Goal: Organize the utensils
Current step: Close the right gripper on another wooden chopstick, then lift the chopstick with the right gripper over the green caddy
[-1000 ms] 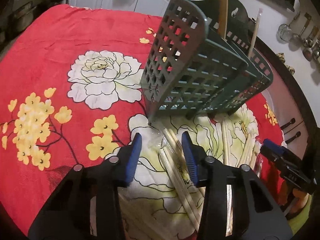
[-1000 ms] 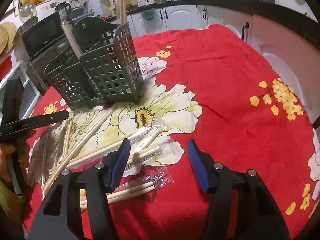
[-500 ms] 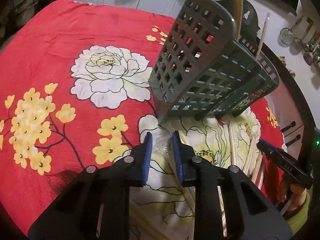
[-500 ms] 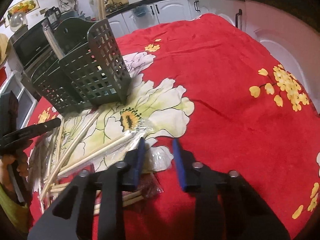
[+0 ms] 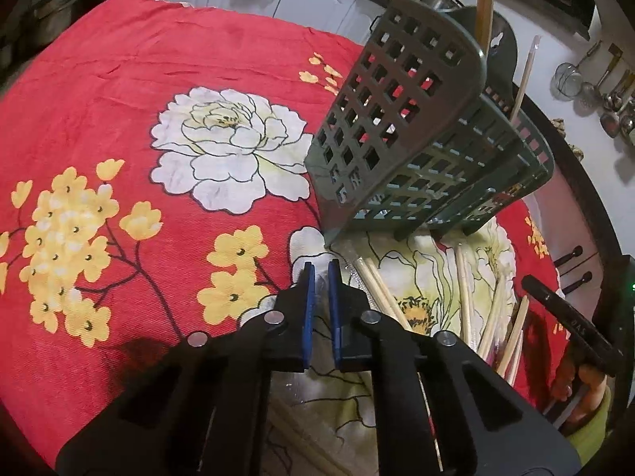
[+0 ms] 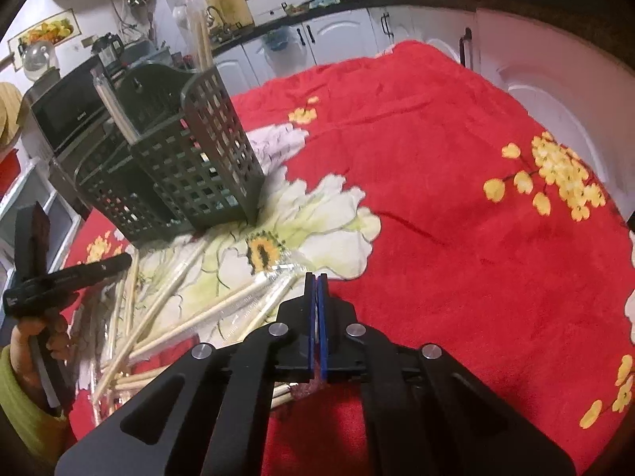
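A dark green slotted utensil basket stands on the red floral cloth, with chopsticks upright in it. In front of it lie loose wooden chopsticks and a clear-wrapped chopstick pack. My left gripper hangs just before the basket's near corner. Its jaws are closing to a narrow gap, with clear wrapper film pinched between the pads. My right gripper is at the wrapped pack's end. Its jaws are closing until they almost touch, on a thin edge of the film.
A reddish wrapper lies under my right gripper. Each view shows the other hand-held device at its edge. A microwave and counter stand behind the basket. Ladles hang on the wall. Open red cloth spreads left and far.
Both grippers went from wide open to nearly closed on the clear wrapper. Each edged forward a little toward the basket; the pile has barely shifted.
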Tool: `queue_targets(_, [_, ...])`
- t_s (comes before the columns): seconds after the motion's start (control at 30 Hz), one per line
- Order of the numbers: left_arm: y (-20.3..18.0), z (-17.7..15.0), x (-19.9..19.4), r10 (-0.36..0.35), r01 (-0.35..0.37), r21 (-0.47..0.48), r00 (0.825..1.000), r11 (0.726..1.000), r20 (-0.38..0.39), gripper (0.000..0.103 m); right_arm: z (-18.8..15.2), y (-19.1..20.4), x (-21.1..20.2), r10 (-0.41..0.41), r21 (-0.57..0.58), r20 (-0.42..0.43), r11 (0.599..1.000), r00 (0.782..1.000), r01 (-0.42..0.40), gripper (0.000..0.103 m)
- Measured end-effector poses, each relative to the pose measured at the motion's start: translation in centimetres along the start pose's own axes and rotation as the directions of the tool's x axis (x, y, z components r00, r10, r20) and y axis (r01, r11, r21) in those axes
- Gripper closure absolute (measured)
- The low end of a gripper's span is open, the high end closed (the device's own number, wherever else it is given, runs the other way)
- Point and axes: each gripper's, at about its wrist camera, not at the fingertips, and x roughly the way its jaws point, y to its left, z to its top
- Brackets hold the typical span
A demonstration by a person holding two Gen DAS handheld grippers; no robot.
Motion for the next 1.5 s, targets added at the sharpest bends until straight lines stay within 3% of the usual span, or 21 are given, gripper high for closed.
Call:
queue_targets(0.4, [-0.8,0.4,-5.4,-0.015,0.012,0.021,0.991,1.0,0.131,0.101,1.7,2.3,-3.7,0.033,-0.063,0.102,0.998,0.994,-0.026,0.102])
queue_targets(0.9, [-3.9,1.6,-11.5,-0.058,0.033,0.095,0.96,0.995,0.273,0.101,4.8,7.4,-9.3,0.106,-0.24,0.234,0.969,0.967,-0.049,0.102])
queue_targets(1.5, [-9.7,2.6,-15.6,-0.163,0.077,0.248,0.924,0.966,0.347,0.101,5.9,11.1,-12.9,0.176,-0.368,0.284,0.928,0.943,-0.062,0.102])
